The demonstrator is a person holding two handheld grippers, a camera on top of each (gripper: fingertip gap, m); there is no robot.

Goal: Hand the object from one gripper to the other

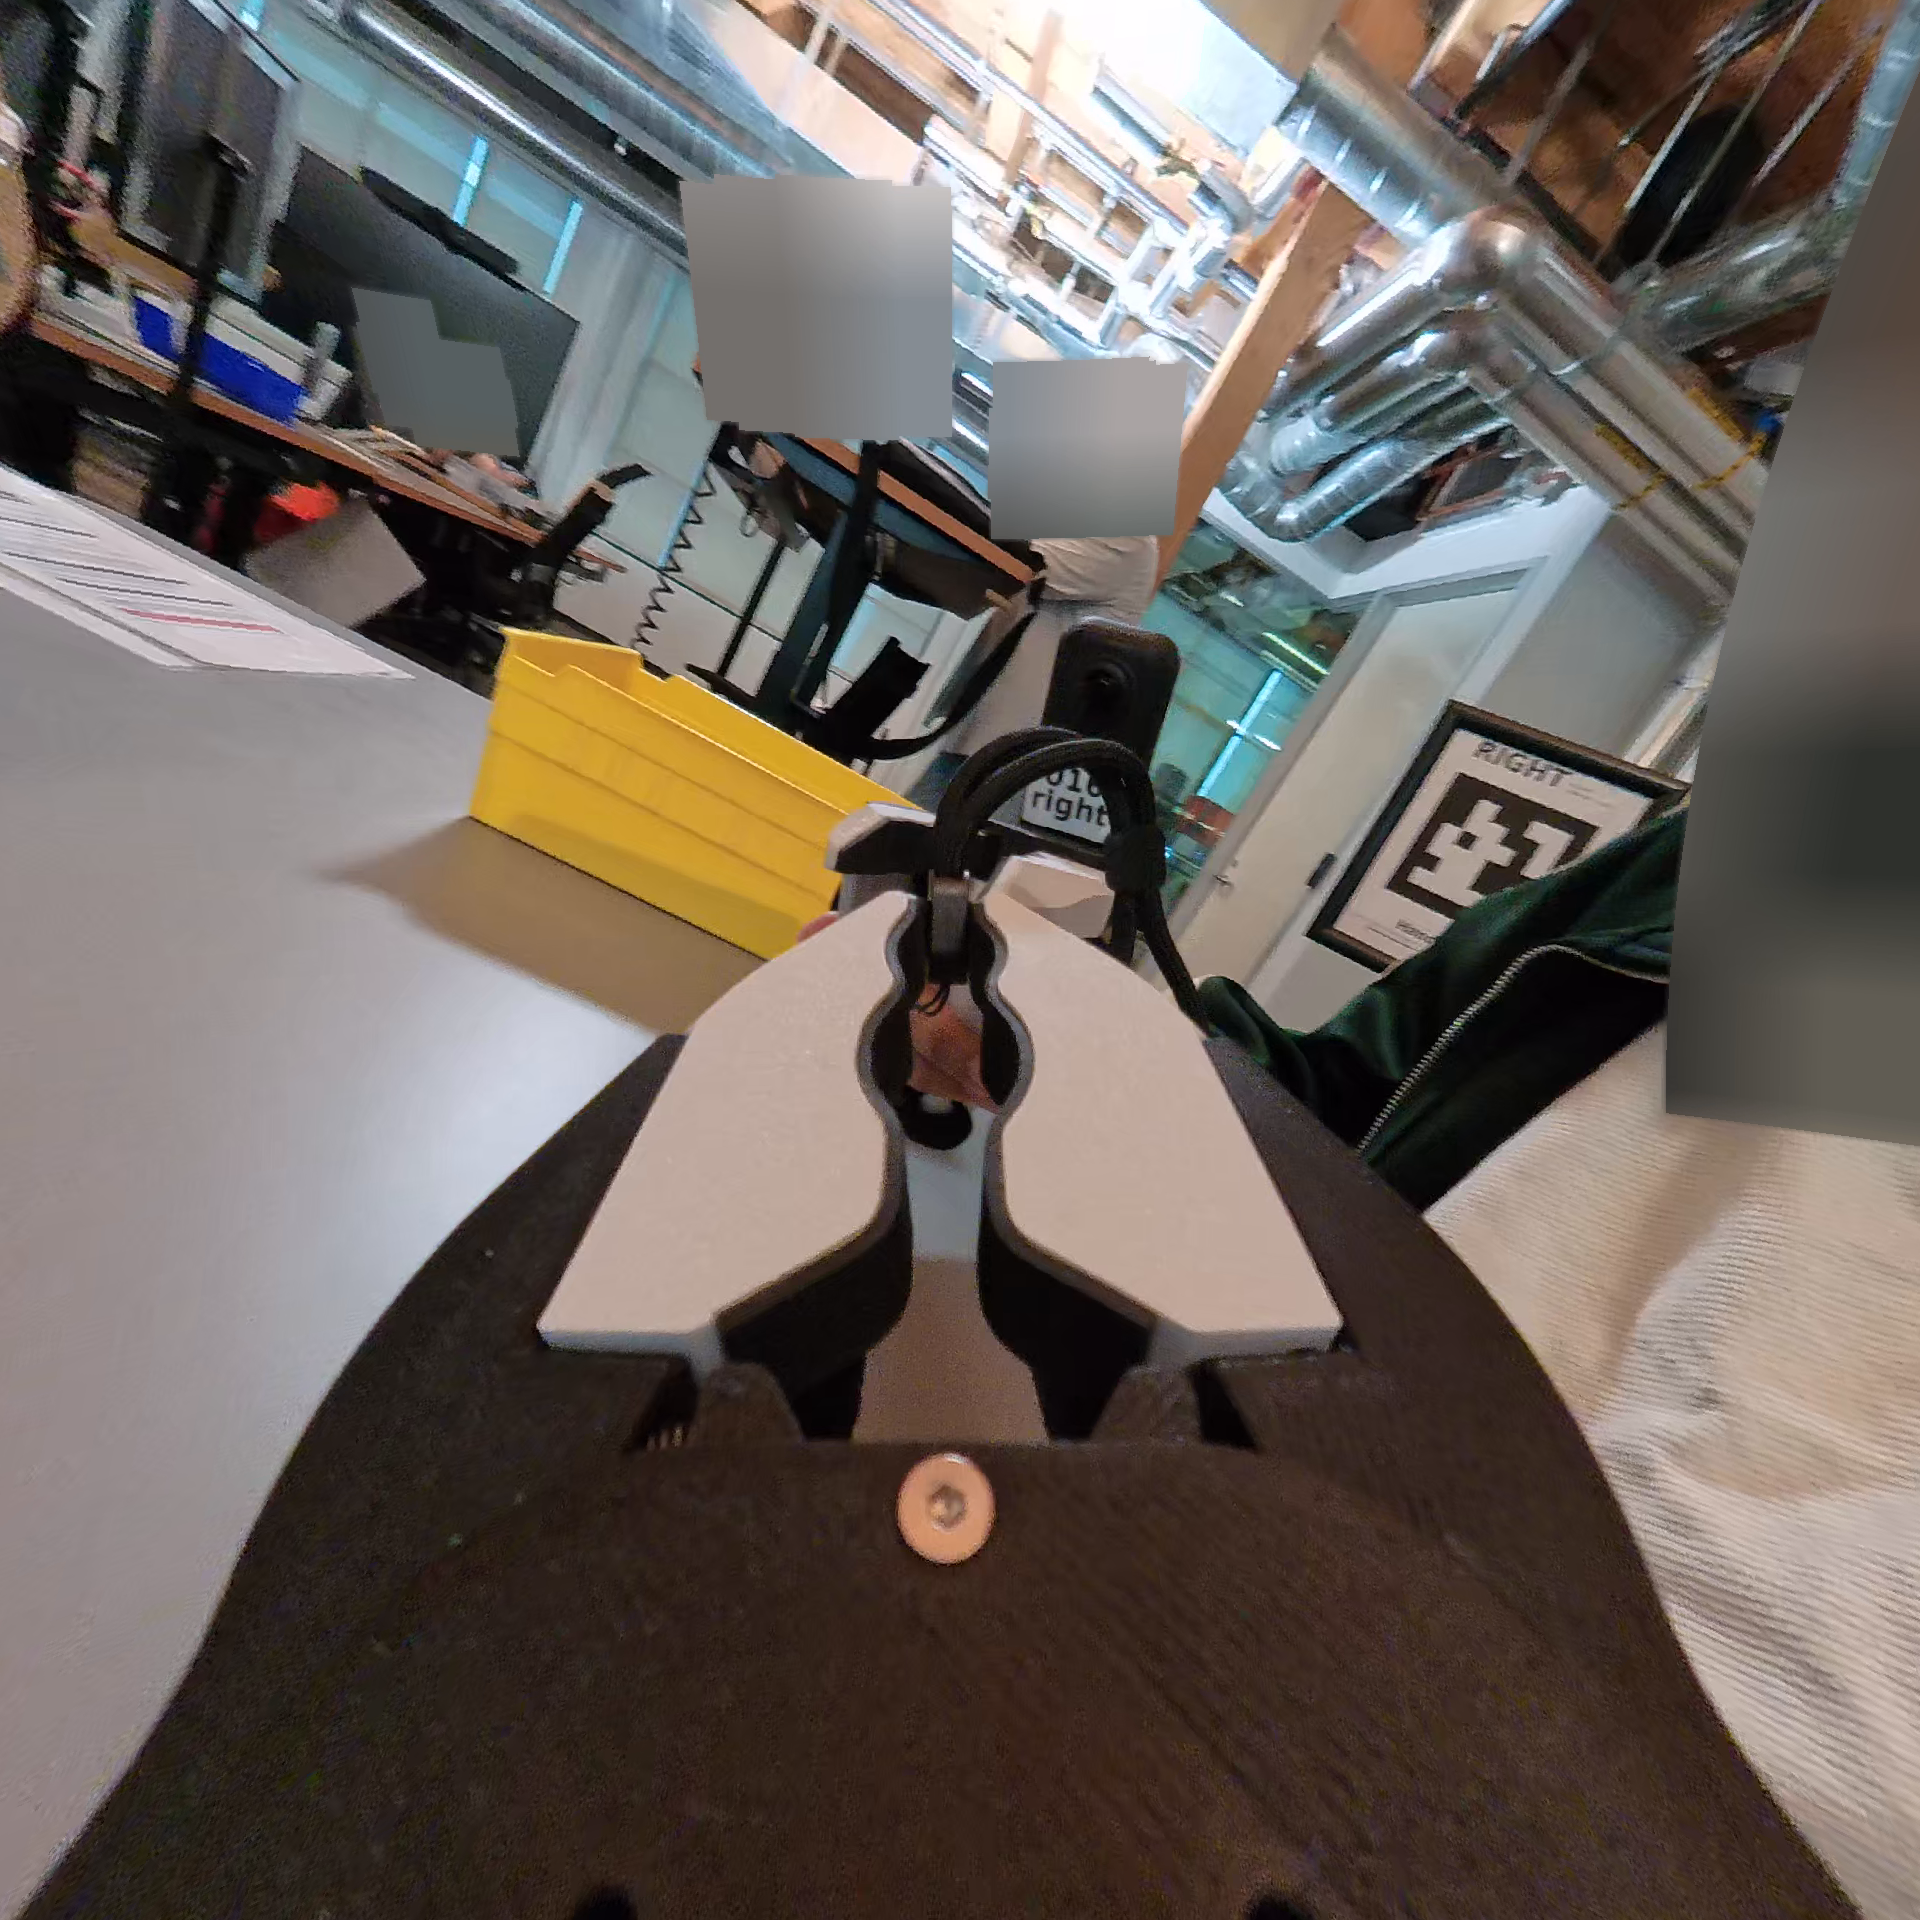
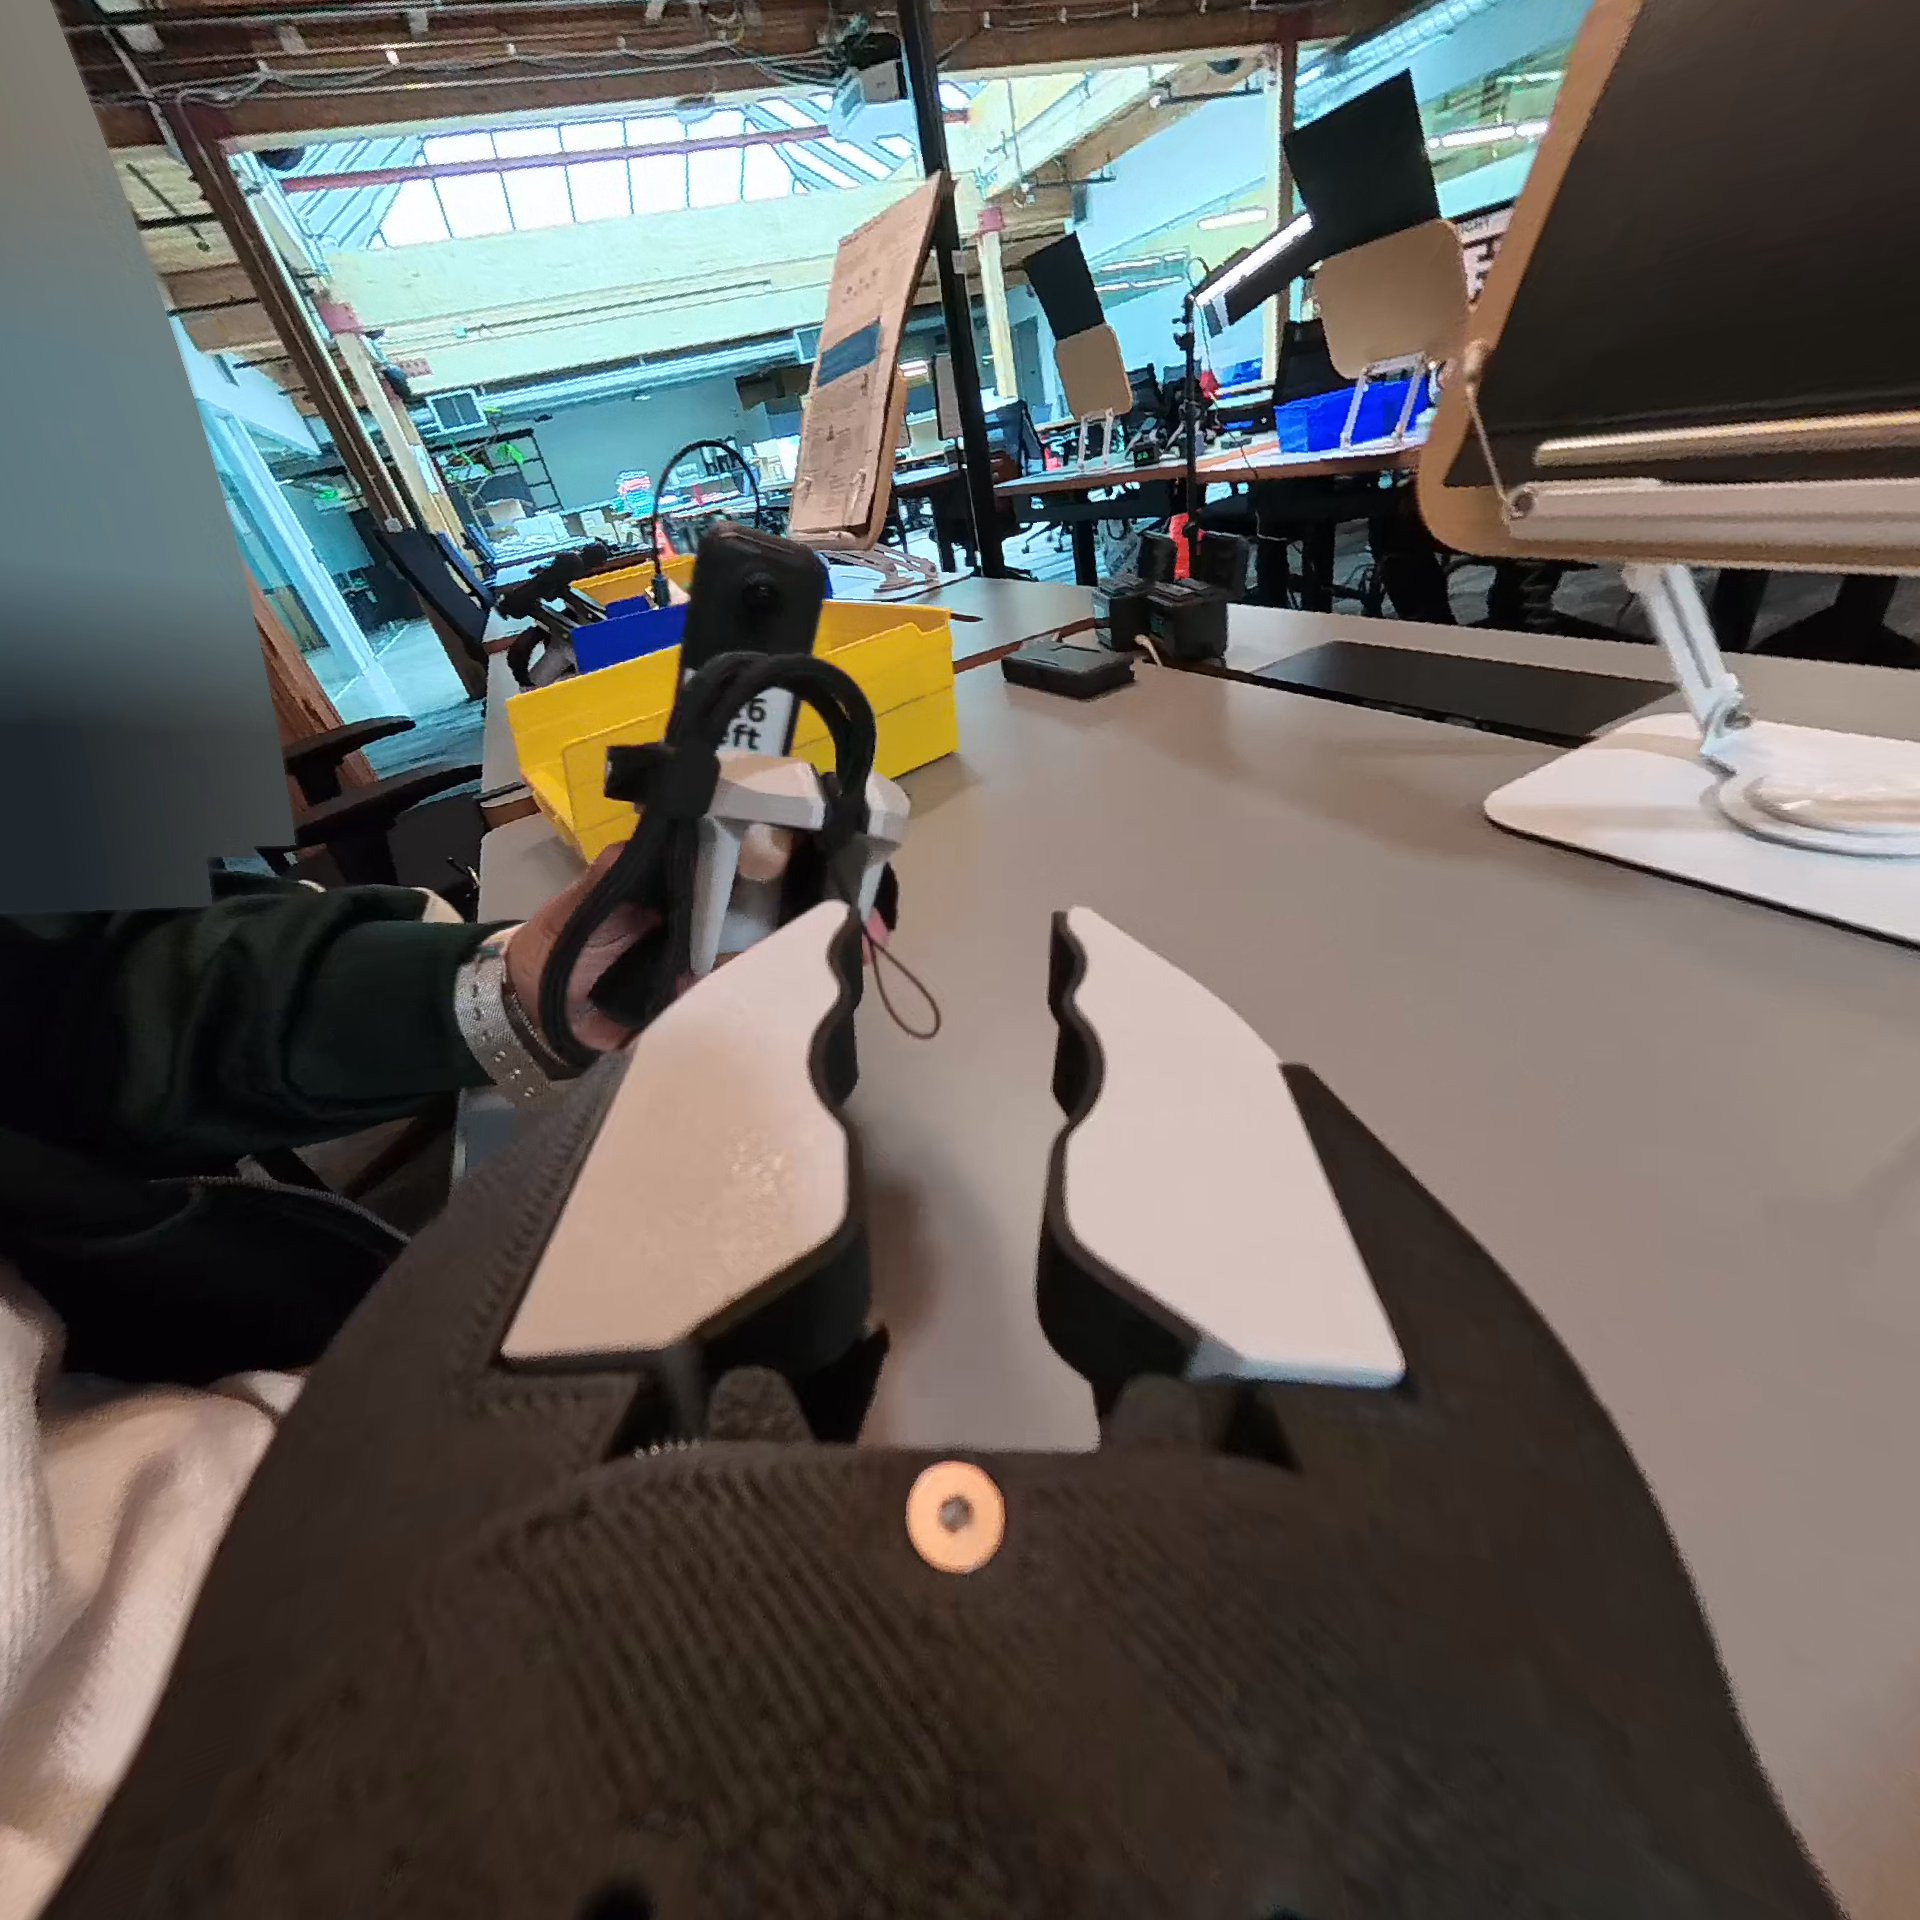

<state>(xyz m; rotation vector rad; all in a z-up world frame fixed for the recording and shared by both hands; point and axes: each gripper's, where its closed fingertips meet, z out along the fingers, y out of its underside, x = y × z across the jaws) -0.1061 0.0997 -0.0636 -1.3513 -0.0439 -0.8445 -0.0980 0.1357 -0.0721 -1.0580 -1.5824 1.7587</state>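
A black coiled cable bundle (image 1: 1042,792) tied with a strap is pinched between the tips of my left gripper (image 1: 951,920), which is shut on it. Its loops rise above the fingertips. In the right wrist view the same bundle (image 2: 665,842) hangs from the left gripper (image 2: 826,821), held up above the table by a hand in a dark green sleeve. My right gripper (image 2: 951,935) is open and empty, its left fingertip just below and right of the bundle, apart from it. It shows in the left wrist view (image 1: 899,836) just behind the cable.
A yellow bin (image 1: 644,769) (image 2: 904,665) stands on the grey table (image 2: 1299,935) beyond both grippers. A monitor on a white stand (image 2: 1714,810) is at the right, small black devices (image 2: 1070,665) farther back. A printed sheet (image 1: 156,582) lies at the table's left. Spacing between my two grippers at the tips: around 5 cm.
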